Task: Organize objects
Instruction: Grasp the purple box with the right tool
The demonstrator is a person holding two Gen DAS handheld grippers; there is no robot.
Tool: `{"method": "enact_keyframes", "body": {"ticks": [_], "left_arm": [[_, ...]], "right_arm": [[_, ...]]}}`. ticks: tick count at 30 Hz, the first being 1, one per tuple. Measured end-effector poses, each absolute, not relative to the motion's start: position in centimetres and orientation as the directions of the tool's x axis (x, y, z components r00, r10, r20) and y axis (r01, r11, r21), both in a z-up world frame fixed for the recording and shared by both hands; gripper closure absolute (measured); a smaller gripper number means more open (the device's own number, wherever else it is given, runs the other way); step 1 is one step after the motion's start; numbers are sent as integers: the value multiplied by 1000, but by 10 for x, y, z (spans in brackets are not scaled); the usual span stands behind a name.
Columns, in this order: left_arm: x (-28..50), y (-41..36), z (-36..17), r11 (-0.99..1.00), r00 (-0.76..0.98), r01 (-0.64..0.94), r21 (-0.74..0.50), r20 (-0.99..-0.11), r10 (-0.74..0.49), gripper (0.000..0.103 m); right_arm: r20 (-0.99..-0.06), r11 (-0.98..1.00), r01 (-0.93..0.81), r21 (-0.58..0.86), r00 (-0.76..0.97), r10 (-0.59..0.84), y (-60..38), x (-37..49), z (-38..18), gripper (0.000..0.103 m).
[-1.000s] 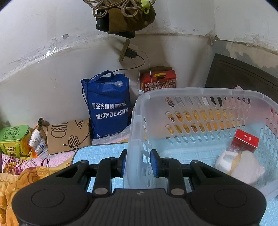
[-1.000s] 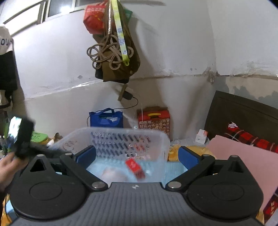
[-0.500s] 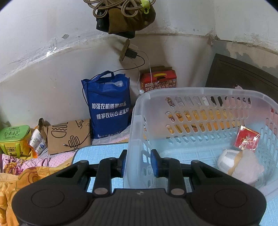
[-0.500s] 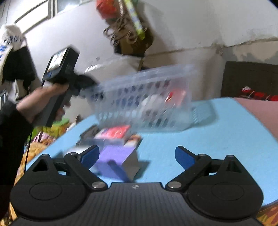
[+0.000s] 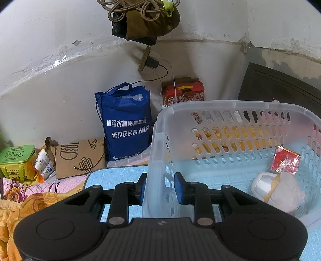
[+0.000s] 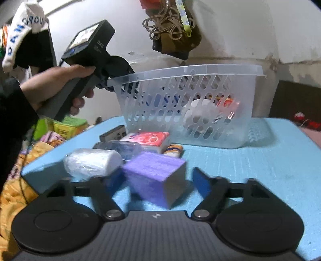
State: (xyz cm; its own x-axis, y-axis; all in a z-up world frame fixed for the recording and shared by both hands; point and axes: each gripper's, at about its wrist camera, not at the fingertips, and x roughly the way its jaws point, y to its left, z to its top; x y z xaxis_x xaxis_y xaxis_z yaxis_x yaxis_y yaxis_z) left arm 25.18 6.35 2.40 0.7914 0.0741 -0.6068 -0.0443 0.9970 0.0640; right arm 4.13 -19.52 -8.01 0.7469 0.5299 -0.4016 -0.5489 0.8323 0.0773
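A clear plastic basket [image 5: 230, 106] stands on the blue mat, and my left gripper [image 5: 159, 188] is shut on its near side wall. Inside lie a red packet [image 5: 284, 160] and a white cloth bundle [image 5: 276, 192]. In the right wrist view a hand holds the left gripper [image 6: 112, 84] at the basket [image 6: 190, 70] rim. My right gripper [image 6: 156, 182] sits low over the mat, its jaws closing around a purple box [image 6: 154, 172], with a gap still showing at the right pad. Behind the box lie a white wrapped roll [image 6: 90, 162], a red-and-white tissue pack [image 6: 148, 139] and a dark box [image 6: 113, 135].
A blue mat [image 6: 250, 170] covers the table. Beyond its far edge stand a blue bag [image 5: 126, 124], a red carton [image 5: 183, 93], a brown paper bag [image 5: 80, 156] and a green box [image 5: 17, 158]. Cords and a pouch [image 5: 140, 16] hang on the wall. A dark headboard [image 5: 280, 86] is at the right.
My right gripper has dropped from above the basket to the mat, and its jaws have narrowed around the purple box. The red packet in the basket has tipped over. The left gripper has kept still.
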Motion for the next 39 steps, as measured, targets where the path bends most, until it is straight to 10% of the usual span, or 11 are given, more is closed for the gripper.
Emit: {"method": "enact_keyframes", "body": {"ticks": [39], "left_arm": [[252,63,28,997,796,-44,64,-601,74,71]], "right_arm": [[-336,914,-394,92,852,401,-269,45,-55,35]]}}
